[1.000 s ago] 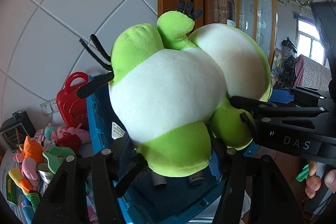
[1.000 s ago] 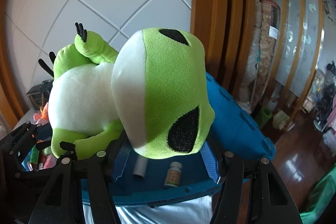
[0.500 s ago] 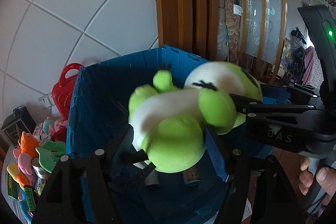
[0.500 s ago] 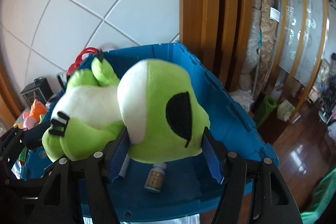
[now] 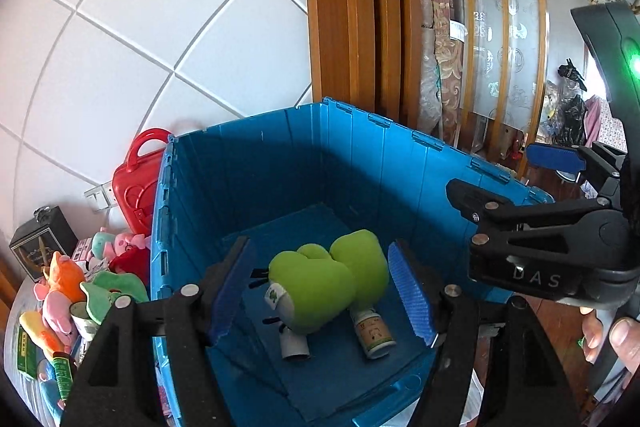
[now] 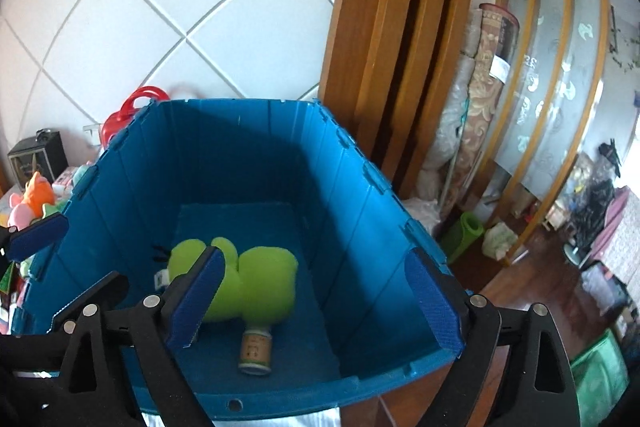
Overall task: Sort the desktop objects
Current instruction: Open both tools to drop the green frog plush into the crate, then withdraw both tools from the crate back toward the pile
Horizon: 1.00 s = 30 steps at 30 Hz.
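A green and white plush frog (image 5: 324, 283) (image 6: 256, 283) lies on the floor of the deep blue crate (image 5: 280, 163) (image 6: 360, 211), resting free beside a small labelled bottle (image 5: 374, 333) (image 6: 256, 347) and a white tube (image 5: 294, 347). My left gripper (image 5: 320, 291) hovers open above the crate's near side, with nothing between its blue pads. My right gripper (image 6: 316, 301) hangs over the near rim, its jaws opening wide and empty. In the left wrist view the right gripper's body (image 5: 540, 227) shows at the right, above the crate's right wall.
A red toy case (image 5: 136, 183) stands behind the crate's left corner. Several plush toys (image 5: 60, 291) and a black box (image 5: 42, 243) crowd the table at the left. A hand (image 5: 616, 339) holds the right gripper. Wooden door frames and rolled carpets (image 6: 480, 99) stand at the right.
The plush frog left both grippers and dropped to the crate's floor. Both sets of jaws spread wider, the right one most, and both tilted down toward the crate.
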Motion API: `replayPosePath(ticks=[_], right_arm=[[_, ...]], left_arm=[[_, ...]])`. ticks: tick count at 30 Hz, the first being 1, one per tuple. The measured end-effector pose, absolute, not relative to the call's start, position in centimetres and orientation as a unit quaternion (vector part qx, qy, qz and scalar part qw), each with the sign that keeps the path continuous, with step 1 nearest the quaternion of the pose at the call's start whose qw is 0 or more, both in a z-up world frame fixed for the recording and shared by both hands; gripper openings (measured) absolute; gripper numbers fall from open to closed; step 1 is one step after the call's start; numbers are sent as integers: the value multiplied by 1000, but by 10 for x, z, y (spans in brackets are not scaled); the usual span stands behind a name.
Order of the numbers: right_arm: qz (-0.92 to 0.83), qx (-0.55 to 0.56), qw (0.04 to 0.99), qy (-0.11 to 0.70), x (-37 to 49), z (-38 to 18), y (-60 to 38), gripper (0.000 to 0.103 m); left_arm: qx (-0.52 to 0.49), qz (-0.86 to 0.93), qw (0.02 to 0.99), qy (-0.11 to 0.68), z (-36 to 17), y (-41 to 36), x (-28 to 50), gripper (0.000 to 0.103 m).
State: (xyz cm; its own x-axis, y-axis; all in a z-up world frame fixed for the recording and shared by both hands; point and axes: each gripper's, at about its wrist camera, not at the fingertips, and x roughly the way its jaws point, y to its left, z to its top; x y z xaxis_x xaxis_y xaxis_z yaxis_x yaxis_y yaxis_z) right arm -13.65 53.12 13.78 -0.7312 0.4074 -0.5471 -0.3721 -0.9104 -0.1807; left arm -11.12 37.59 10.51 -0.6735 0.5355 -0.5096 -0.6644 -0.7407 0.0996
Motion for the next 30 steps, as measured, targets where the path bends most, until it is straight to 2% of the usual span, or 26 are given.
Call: replayPosePath(ticks=[5, 14, 19, 25, 30], right_arm=[[930, -280, 231, -55, -127, 143, 516, 103], [932, -204, 282, -102, -105, 149, 470, 103], [932, -151, 314, -97, -95, 146, 441, 103], [958, -142, 239, -71, -98, 133, 391, 103], [974, -123, 181, -61, -106, 124, 321, 103]], left_arm=[[-212, 910, 331, 129, 113, 362, -106, 69], [-175, 929, 310, 104, 121, 320, -98, 69], [-165, 939, 288, 89, 121, 280, -98, 69], [-157, 954, 246, 69, 115, 202, -108, 69], [-189, 960, 198, 61, 97, 117, -133, 69]])
